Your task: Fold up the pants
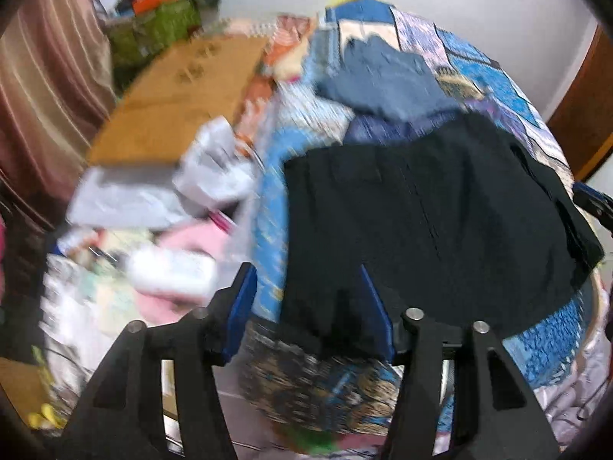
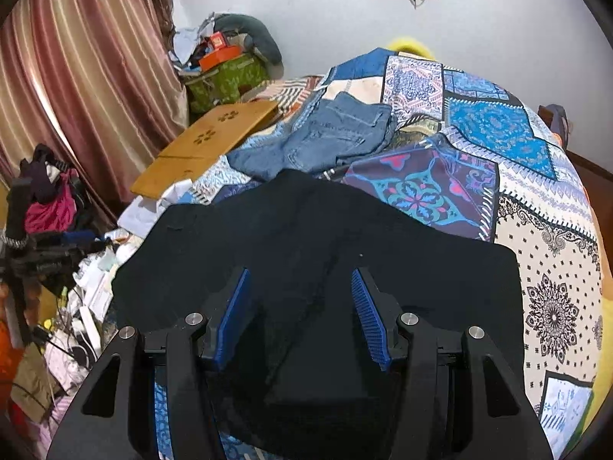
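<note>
Black pants (image 2: 345,253) (flat on quilt (image 2: 536,176)) beneath both hand-held grippers (image 1: 306,280) (image 2: 300,283), jaws spread.

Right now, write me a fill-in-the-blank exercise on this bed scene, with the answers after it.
1. The dark folded pants lie on a patchwork ____.
2. Beyond them sits a crumpled pair of blue denim ____.
3. Both the left gripper and the right gripper have their blue-padded jaws ____.
4. The flat board left of the denim is made of ____.

Answers: bedspread; jeans; open; wood
</note>
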Motion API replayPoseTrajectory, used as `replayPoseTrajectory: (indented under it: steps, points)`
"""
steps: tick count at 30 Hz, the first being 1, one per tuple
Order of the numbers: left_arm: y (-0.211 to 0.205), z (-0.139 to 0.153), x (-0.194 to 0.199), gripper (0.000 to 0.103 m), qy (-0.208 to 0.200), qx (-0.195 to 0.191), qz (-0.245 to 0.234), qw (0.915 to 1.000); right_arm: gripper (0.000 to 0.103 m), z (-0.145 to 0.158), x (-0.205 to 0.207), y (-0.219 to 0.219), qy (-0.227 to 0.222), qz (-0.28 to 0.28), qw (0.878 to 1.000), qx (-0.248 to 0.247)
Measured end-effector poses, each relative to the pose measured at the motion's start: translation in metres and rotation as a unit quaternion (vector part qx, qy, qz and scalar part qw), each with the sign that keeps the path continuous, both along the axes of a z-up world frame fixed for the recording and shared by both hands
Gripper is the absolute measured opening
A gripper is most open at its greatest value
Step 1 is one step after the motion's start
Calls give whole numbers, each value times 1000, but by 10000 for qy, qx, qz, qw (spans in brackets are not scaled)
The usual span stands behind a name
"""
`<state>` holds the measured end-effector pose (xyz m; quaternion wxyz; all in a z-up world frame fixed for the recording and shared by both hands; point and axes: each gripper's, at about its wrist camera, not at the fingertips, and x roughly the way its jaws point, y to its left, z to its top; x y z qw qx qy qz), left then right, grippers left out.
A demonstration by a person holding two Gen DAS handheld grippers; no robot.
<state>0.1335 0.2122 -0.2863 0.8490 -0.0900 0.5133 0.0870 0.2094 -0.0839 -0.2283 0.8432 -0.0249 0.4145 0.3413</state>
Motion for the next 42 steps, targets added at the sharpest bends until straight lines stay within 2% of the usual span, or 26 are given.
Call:
replayPoseTrajectory:
  steps: [6,8,9,11,15,19,22,25,31,36,39,42]
  points:
    - [-16,-24,-14,66,193,-434,64,9989,51,-6,3,7,-95,1,9996,-268]
    - [-14,-26,-20,76,155,-674,170,9975,51,-10,6,8,-60,-6,9995,-322]
    - [-11,-27,-24,77,147,-945,239,9951,51,-14,7,9,-17,-2,9994,-351]
    - [-9,-30,-29,77,181,-1211,290,9921,51,-21,9,10,84,34,9991,-409]
    - [-10,-39,-34,78,282,-1418,373,9888,52,-33,7,12,170,94,9988,-448]
    - [-8,-41,-32,80,205,-1677,556,9840,53,-32,8,11,166,122,9989,-418]
    - [-9,-38,-30,80,110,-2043,506,9775,53,-32,7,12,144,148,9988,-438]
    - [-11,-38,-26,80,132,-2038,543,9774,53,-33,7,12,157,150,9989,-404]
    - [2,-43,-24,81,-17,-2521,919,9633,53,-33,8,12,160,155,9990,-394]
    - [8,-41,-33,81,-169,-2729,995,9567,53,-34,8,12,167,154,9990,-377]
    - [20,-47,-37,81,-269,-3150,1259,9403,53,-34,8,13,168,167,9990,-370]
    - [24,-50,-33,81,-294,-3247,1418,9347,53,-34,8,13,164,171,9990,-373]
